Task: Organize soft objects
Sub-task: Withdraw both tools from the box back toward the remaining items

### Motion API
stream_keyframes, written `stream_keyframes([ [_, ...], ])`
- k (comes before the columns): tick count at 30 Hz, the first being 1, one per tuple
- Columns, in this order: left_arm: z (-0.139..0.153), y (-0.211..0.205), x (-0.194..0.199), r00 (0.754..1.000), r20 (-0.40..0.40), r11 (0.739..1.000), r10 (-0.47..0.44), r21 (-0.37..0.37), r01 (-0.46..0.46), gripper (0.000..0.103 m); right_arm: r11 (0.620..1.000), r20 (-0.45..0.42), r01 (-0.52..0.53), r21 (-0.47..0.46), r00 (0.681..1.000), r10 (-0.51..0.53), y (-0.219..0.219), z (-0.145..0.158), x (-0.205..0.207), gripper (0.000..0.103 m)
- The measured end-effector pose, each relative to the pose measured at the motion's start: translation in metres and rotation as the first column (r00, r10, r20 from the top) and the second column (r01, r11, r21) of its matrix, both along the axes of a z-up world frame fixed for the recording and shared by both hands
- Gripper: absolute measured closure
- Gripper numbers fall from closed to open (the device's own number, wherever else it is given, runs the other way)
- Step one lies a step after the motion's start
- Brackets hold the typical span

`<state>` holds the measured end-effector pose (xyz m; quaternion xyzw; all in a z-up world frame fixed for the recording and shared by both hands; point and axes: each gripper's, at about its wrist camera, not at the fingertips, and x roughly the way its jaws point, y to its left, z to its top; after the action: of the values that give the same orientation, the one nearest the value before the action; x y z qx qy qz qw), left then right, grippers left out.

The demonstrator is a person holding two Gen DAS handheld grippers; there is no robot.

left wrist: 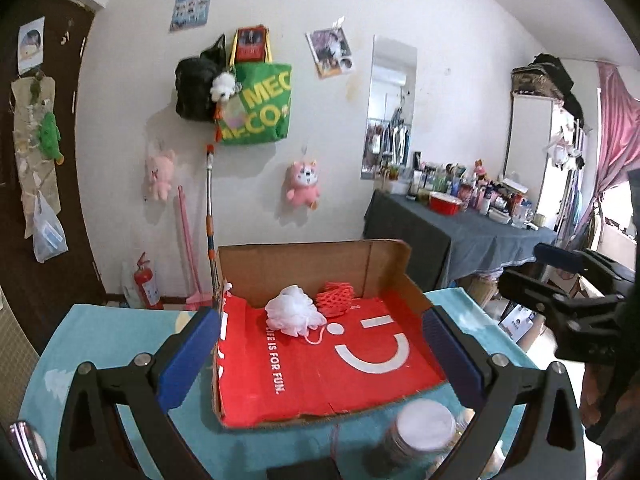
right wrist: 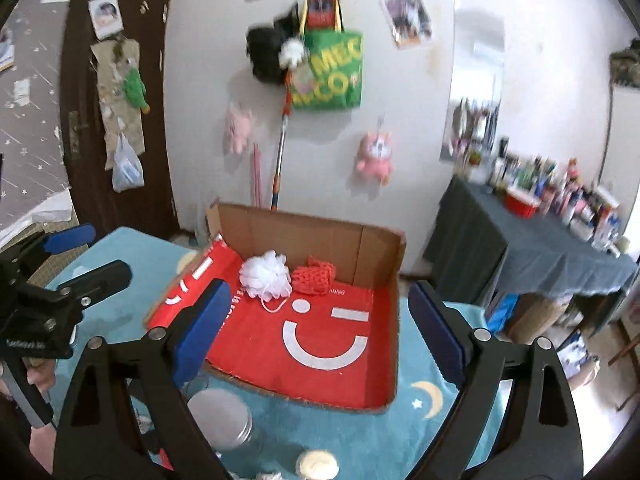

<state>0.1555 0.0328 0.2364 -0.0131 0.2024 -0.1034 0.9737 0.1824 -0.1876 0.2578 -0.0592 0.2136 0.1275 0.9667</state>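
Note:
A shallow cardboard box (left wrist: pixel 304 260) (right wrist: pixel 300 228) with a red printed bottom lies on the table. Inside it, at the far end, a white mesh bath puff (left wrist: pixel 294 315) (right wrist: pixel 266 274) lies beside a red net pouch (left wrist: pixel 334 298) (right wrist: pixel 314 278). My left gripper (left wrist: pixel 322 350) hangs open above the near half of the box, nothing between its blue pads. My right gripper (right wrist: pixel 320 328) is also open and empty, over the box from the other side. Each gripper shows in the other's view: the right one (left wrist: pixel 560 276) at the right edge, the left one (right wrist: pixel 72 256) at the left edge.
A teal cloth with moons and clouds (left wrist: pixel 104 340) (right wrist: pixel 436 396) covers the table. A clear jar of cotton pads (left wrist: pixel 420 432) (right wrist: pixel 220 420) stands near the front edge. A cluttered grey-clothed side table (left wrist: pixel 460 236) stands at the right. Plush toys and bags hang on the wall.

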Motion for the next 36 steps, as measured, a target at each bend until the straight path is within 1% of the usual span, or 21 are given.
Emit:
stream_keyframes([
  [1,0.000,-0.001,-0.007,1.000,0.011,1.000,0.001,0.001,-0.001,0.000,1.000,0.026,0.002,-0.001,1.000,-0.002,0.000,0.001,-0.012,0.004],
  [2,-0.001,-0.003,-0.020,0.999,0.032,1.000,0.005,0.003,-0.005,0.000,1.000,0.050,0.005,-0.001,0.999,-0.005,-0.001,0.001,-0.023,0.003],
  [4,-0.002,-0.007,-0.039,0.998,0.065,1.000,0.003,0.001,-0.003,0.000,1.000,0.116,0.011,0.000,0.993,-0.010,-0.002,0.000,-0.054,0.003],
  [7,-0.008,-0.010,-0.065,0.996,0.093,1.000,-0.004,-0.006,0.004,0.000,1.000,0.179,0.026,-0.003,0.983,-0.025,-0.003,-0.005,-0.088,0.003],
  [9,-0.012,-0.013,-0.081,0.993,0.115,1.000,-0.017,-0.010,0.018,0.000,0.999,0.198,0.037,0.013,0.979,-0.039,-0.007,-0.009,-0.108,0.003],
  [12,-0.019,-0.016,-0.103,0.988,0.155,1.000,-0.001,0.003,0.001,0.000,0.999,0.211,0.038,0.034,0.977,-0.044,-0.011,-0.019,-0.134,0.003],
  [14,-0.025,-0.017,-0.117,0.985,0.170,1.000,0.001,-0.001,-0.001,0.000,0.998,0.217,0.046,0.041,0.975,-0.054,-0.016,-0.026,-0.147,0.003],
  [17,-0.037,-0.018,-0.130,0.985,0.174,1.000,0.012,-0.019,-0.009,0.000,0.996,0.208,0.065,0.054,0.975,-0.075,-0.020,-0.040,-0.163,0.000],
  [19,-0.045,-0.020,-0.137,0.984,0.175,1.000,0.018,-0.019,-0.015,0.000,0.996,0.201,0.066,0.063,0.977,-0.077,-0.023,-0.049,-0.173,0.000],
  [22,-0.060,-0.023,-0.149,0.985,0.174,1.000,0.023,-0.002,-0.023,0.000,0.994,0.184,0.082,0.066,0.979,-0.093,-0.026,-0.064,-0.178,0.000],
  [26,-0.082,-0.024,-0.156,0.987,0.160,1.000,0.027,-0.004,-0.027,0.000,0.992,0.148,0.103,0.070,0.983,-0.112,-0.026,-0.089,-0.182,0.000],
  [28,-0.092,-0.024,-0.156,0.989,0.143,0.999,0.033,-0.008,-0.032,0.000,0.992,0.126,0.105,0.070,0.986,-0.113,-0.026,-0.102,-0.182,0.000],
  [33,-0.122,-0.021,-0.148,0.997,0.065,0.999,0.035,-0.013,-0.035,0.000,0.991,0.077,0.121,0.055,0.989,-0.125,-0.024,-0.134,-0.178,0.000],
  [36,-0.138,-0.021,-0.142,0.999,0.020,0.999,0.043,-0.007,-0.043,0.000,0.991,0.026,0.123,0.052,0.992,-0.125,-0.023,-0.153,-0.173,0.000],
])
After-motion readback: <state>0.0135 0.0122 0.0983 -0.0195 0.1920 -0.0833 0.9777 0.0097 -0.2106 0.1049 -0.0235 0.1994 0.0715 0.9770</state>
